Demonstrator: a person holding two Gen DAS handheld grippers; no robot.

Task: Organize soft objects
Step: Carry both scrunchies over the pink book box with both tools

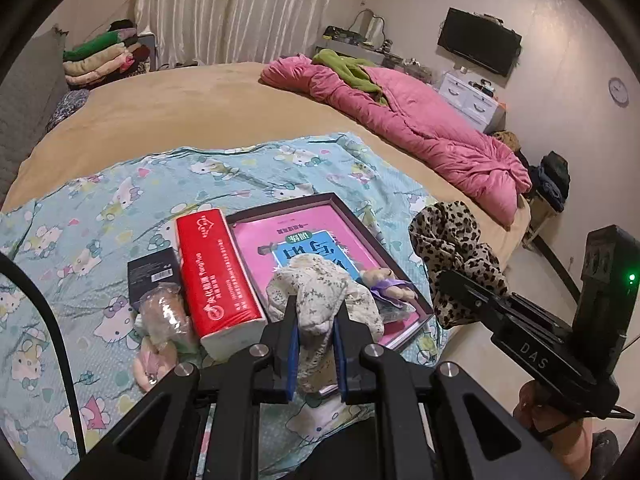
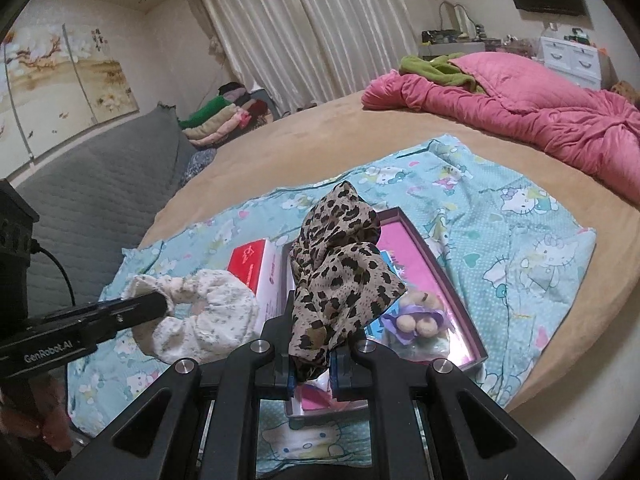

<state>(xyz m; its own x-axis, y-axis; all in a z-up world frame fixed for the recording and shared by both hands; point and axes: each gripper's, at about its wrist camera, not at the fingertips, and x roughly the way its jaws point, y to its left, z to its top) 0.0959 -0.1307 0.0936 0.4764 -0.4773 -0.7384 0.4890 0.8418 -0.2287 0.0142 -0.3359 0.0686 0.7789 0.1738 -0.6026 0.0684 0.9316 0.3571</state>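
Closest to the lens, the left gripper [image 1: 315, 322] clamps a white floral scrunchie [image 1: 324, 300] between its blue pads, jaws narrowed to the width of the bunched cloth, held above the near end of a shallow dark-framed tray [image 1: 426, 308]. The right gripper [image 2: 312, 354] pinches a leopard-print scrunchie [image 2: 340, 264] the same way, its fabric standing up over the tray; seen from the left wrist camera its body reads "DAS", while the left tool's side reads "GenRobot.AI" from the right wrist camera.

In the tray lies a pink booklet [image 1: 276, 240] with large Chinese characters, upside down to the camera and not legible, and a small plush bear with a purple bow [image 1: 386, 282] near the tray's right edge. Touching the tray's left side is a red tissue pack [image 1: 218, 272] printed with Chinese text and small Latin lettering too fine to read. Left of it sit a black box [image 1: 154, 274] and wrapped plush toys [image 1: 164, 320].

All rest on a turquoise Hello Kitty sheet [image 1: 100, 216] spread over a round tan bed [image 1: 180, 108], with open sheet left of the pack and bare mattress beyond. A pink quilt [image 1: 420, 128] lies along the far right edge.
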